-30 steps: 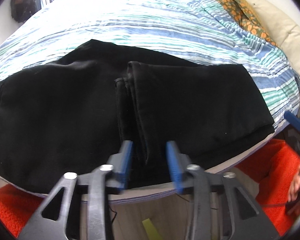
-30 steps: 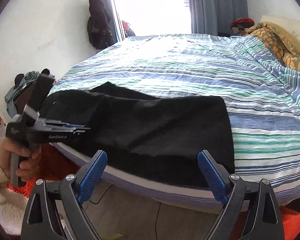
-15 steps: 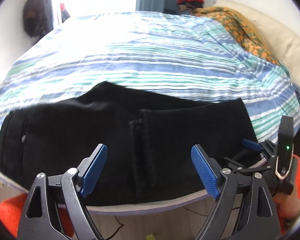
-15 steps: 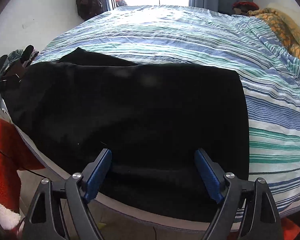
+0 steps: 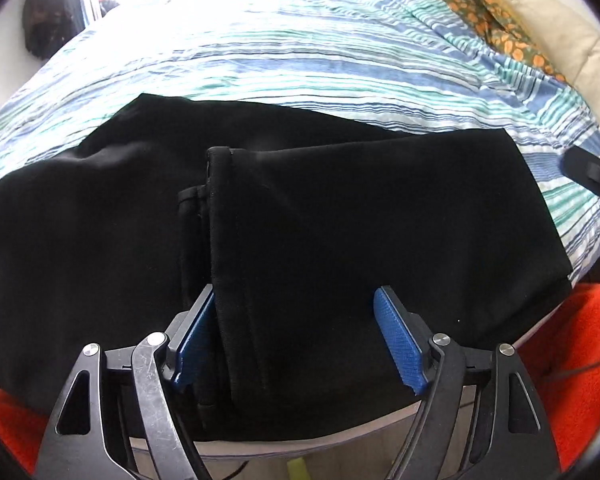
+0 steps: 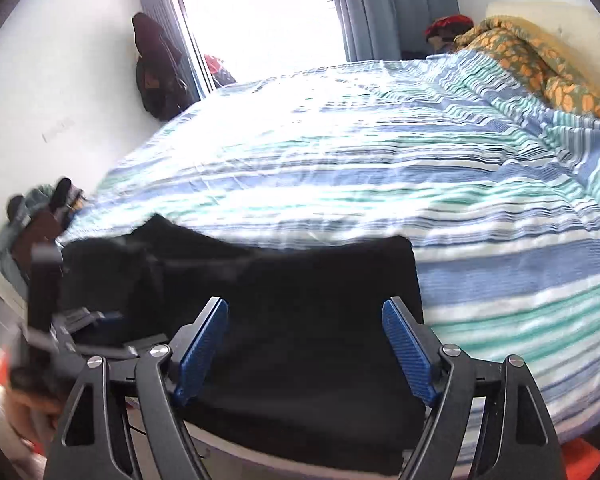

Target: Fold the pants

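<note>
Black pants [image 5: 340,220] lie on the near edge of a striped bed [image 5: 300,60], with the leg part folded over from the right so its hem [image 5: 216,200] runs down the middle. My left gripper [image 5: 296,336] is open, its blue pads astride the hem's near end, the left pad [image 5: 196,340] beside the hem. My right gripper [image 6: 304,344] is open and empty over the pants' [image 6: 320,280] right folded end at the bed edge. The left gripper also shows blurred in the right wrist view [image 6: 60,320].
An orange floral blanket [image 5: 480,12] and a cream pillow [image 5: 560,32] lie at the far right. An orange rug [image 5: 572,352] covers the floor by the bed. Dark clothes [image 6: 156,76] hang on the wall by the window. Part of the right gripper shows at the right edge [image 5: 592,176].
My left gripper opened wide after one second ago, then moved in over the folded hem. My right gripper pulled back toward the pants' right end, staying open.
</note>
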A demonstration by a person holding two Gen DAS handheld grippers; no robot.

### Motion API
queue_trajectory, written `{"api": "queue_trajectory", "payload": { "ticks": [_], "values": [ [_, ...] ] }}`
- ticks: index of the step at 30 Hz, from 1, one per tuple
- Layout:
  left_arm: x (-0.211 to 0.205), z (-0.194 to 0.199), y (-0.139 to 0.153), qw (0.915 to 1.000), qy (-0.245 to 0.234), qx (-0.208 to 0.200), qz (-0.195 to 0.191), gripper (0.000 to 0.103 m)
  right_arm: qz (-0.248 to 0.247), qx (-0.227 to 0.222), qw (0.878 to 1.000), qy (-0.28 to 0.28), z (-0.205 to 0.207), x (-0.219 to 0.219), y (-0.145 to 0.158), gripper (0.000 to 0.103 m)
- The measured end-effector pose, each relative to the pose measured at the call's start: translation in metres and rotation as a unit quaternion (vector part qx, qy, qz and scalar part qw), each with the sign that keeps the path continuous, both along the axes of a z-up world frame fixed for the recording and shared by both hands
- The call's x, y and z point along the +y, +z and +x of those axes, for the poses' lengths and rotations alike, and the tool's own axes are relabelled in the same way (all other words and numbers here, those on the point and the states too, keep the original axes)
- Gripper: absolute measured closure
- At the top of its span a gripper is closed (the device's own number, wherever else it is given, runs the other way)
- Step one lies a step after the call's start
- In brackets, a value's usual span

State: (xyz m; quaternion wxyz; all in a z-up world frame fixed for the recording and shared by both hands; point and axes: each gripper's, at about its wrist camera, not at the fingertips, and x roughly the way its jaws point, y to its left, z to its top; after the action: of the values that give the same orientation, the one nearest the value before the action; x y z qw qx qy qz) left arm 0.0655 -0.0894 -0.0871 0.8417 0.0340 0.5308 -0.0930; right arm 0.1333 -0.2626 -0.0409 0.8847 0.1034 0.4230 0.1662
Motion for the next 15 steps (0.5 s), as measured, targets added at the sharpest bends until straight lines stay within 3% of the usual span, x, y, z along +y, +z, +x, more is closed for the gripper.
{"api": "queue_trajectory", "payload": {
  "ticks": [2,4,5,8,12,15],
  "values": [
    [0.002,0.001,0.000,1.0000,-0.004,0.001,-0.006,0.024,0.009,0.051,0.999,0.013,0.025,-0.002,-0.022,0.024],
    [0.004,0.002,0.003,0.9998,-0.011,0.006,-0.012,0.024,-0.003,0.140,0.990,0.009,0.048,-0.004,-0.063,0.025],
    [0.005,0.000,0.007,0.9997,-0.012,0.006,-0.018,0.024,-0.013,0.151,0.988,0.010,0.051,-0.004,-0.074,0.032],
    [0.016,-0.011,0.024,0.9994,-0.004,-0.013,-0.031,0.022,-0.024,0.106,0.994,0.000,0.036,-0.006,-0.049,0.035],
    [0.026,-0.009,0.017,0.9994,0.010,-0.009,-0.033,0.020,0.040,0.063,0.997,0.017,-0.002,-0.012,-0.012,0.035],
    [0.030,-0.007,0.002,0.9991,0.023,0.012,-0.035,0.022,0.036,0.107,0.993,0.037,-0.024,-0.003,-0.038,0.035]
  ]
}}
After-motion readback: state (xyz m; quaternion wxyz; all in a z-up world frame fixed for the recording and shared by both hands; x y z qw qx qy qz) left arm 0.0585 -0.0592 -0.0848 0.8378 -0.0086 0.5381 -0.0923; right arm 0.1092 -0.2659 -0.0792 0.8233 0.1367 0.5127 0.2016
